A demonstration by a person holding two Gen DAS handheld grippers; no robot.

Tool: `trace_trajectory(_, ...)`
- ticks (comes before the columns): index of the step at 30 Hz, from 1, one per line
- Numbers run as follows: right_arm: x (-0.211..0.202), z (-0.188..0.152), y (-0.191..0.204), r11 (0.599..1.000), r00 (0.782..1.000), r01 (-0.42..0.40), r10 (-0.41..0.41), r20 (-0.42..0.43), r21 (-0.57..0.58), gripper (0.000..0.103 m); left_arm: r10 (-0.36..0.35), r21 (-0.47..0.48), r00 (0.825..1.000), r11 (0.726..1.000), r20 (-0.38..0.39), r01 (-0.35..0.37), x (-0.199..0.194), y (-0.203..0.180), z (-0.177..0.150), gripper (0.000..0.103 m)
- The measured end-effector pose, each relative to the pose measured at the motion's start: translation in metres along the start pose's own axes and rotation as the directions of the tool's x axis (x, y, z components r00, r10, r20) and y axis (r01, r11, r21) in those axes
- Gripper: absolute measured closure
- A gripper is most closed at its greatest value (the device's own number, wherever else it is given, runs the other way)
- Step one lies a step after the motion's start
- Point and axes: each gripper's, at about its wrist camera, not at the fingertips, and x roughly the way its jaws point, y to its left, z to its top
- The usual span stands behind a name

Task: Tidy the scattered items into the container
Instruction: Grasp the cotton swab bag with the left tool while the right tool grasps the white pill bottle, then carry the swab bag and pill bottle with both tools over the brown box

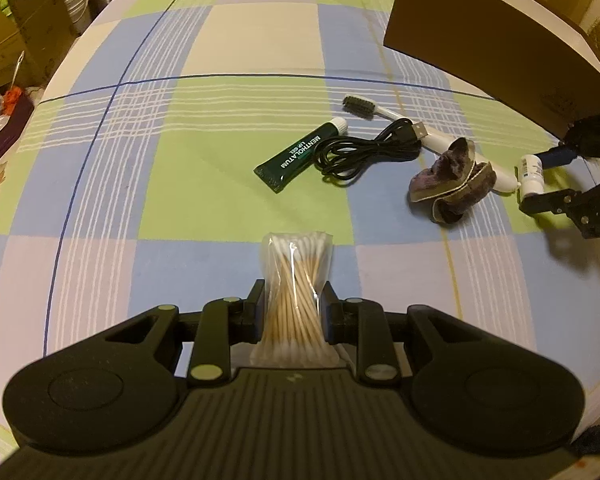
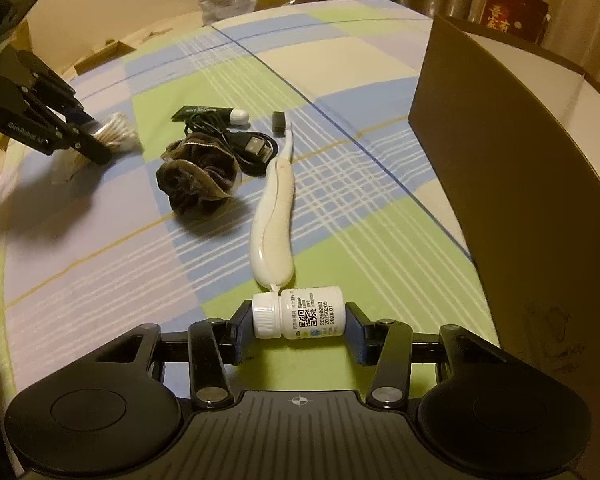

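On the checked tablecloth beside the cardboard box, my right gripper pinches the small white bottle end to end (light, rigid, slippery), while my left gripper squeezes the soft cotton-swab bag mid-length.

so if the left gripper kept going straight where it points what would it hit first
Probably the checked tablecloth, since it tilts steeply down. Further along that line lie the green tube and black cable. It carries the cotton swab packet; depth is unclear.
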Motion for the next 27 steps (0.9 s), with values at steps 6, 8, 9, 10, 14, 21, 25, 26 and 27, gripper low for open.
trace_trajectory(6,-0.020,-0.008,-0.001,0.990,0.999,0.032,-0.037,0.033,0.136,0.059,-0.010,-0.004,1.000,1.000,0.009,0.010,-0.006,-0.006,-0.004,0.082)
trace_trajectory(8,-0.028,-0.010,0.000,0.984,0.998,0.043,-0.051,0.043,0.172,0.059,-0.019,0.010,1.000,1.000,0.017,0.018,-0.011,-0.011,-0.004,0.082)
trace_trajectory(9,-0.032,-0.011,0.001,0.981,0.997,0.047,-0.056,0.045,0.187,0.059,-0.028,0.019,0.999,0.999,0.021,0.027,-0.014,-0.013,-0.003,0.082)
trace_trajectory(10,-0.036,-0.011,0.003,0.978,0.997,0.051,-0.062,0.048,0.203,0.059,-0.038,0.026,0.999,0.999,0.026,0.038,-0.018,-0.014,-0.003,0.082)
trace_trajectory(14,-0.048,-0.013,0.011,0.964,0.996,0.059,-0.075,0.049,0.260,0.059,-0.088,0.069,0.995,0.994,0.048,0.084,-0.033,-0.022,0.008,0.082)
trace_trajectory(21,-0.073,-0.015,0.017,0.927,0.991,0.072,-0.107,0.076,0.368,0.059,-0.171,0.179,0.980,0.972,0.105,0.150,-0.056,-0.038,0.045,0.082)
trace_trajectory(25,-0.099,-0.011,0.008,0.898,0.981,0.087,-0.152,0.118,0.431,0.059,-0.242,0.258,0.962,0.944,0.124,0.204,-0.068,-0.052,0.070,0.082)
trace_trajectory(26,-0.106,-0.010,0.005,0.892,0.979,0.089,-0.161,0.128,0.443,0.059,-0.260,0.280,0.957,0.935,0.127,0.217,-0.070,-0.056,0.076,0.082)
trace_trajectory(27,-0.112,-0.009,0.002,0.887,0.975,0.091,-0.172,0.140,0.452,0.059,-0.277,0.300,0.952,0.926,0.129,0.229,-0.071,-0.060,0.083,0.082)
